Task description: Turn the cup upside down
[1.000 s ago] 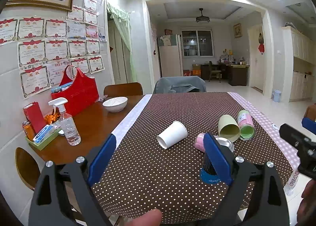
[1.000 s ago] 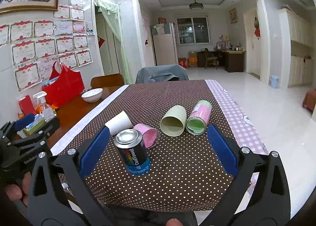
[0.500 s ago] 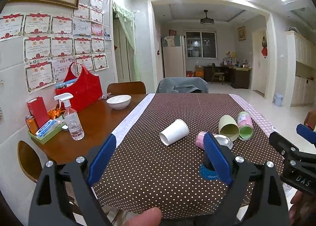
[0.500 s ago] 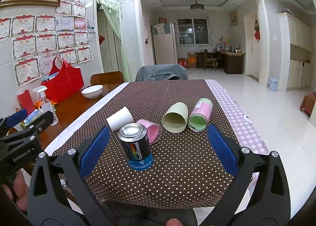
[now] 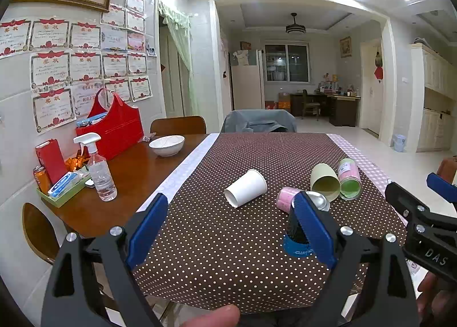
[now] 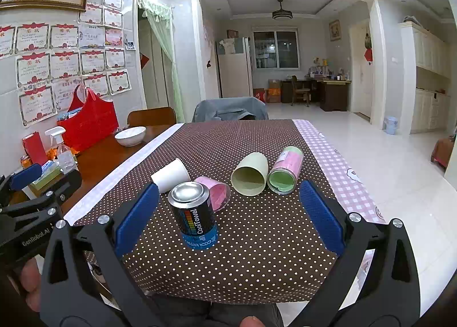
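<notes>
Both grippers hover level above the near edge of the bench (image 6: 257, 138), aimed across it. The left gripper (image 5: 231, 230) has its fingers (image 5: 147, 227) spread wide, holding nothing; the right gripper (image 6: 225, 218) is likewise spread and empty. Between the right fingers (image 6: 321, 217) stands the dark CoolTowel cup (image 6: 195, 214), inverted, untouched. The white paper cup (image 5: 246, 187) lies on its side beyond.

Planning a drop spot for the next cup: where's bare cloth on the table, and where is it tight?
Free: the dotted cloth behind the cups, up to the far edge, and the near strip right of the can. Crowded: the middle, where white cup, pink cup, beige cup and green-pink cup lie close together. Bare wood lies between bowl and spray bottle.
</notes>
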`<state>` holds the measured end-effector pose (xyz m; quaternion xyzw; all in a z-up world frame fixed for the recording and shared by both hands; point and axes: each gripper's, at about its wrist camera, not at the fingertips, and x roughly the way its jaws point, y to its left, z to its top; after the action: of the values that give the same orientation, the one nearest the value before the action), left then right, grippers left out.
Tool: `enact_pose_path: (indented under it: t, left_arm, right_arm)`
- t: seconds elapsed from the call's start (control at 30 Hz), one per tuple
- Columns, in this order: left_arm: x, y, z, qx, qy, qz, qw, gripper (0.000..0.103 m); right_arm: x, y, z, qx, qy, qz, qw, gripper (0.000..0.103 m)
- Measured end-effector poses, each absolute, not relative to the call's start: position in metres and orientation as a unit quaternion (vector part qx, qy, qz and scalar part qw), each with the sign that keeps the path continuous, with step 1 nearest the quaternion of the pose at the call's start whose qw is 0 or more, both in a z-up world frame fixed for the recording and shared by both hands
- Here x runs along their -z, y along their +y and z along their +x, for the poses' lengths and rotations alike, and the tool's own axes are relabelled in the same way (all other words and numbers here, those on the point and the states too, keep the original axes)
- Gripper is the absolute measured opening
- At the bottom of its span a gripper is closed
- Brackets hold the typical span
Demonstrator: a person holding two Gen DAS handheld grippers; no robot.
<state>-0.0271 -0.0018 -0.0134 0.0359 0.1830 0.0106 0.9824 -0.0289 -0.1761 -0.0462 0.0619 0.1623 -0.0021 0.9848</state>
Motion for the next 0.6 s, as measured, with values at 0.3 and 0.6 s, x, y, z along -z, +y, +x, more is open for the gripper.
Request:
enact_pose_path:
  t: [0.3, 0.6]
  left_arm:
    - [0.0136, -0.0014, -0.0287, -0.008, 0.182, 0.035, 0.983, 0.089]
    - [0.0138, -0.0018, -0.0337, 0.001, 0.169, 0.036, 0.985, 0.089]
  right_arm:
    - [0.0466, -0.1753, -0.0287, 0.001, 0.162, 0.062, 0.985, 0.097]
    - [0.0464, -0.1748, -0.0292, 0.000, 0.163, 0.062, 0.985, 0.097]
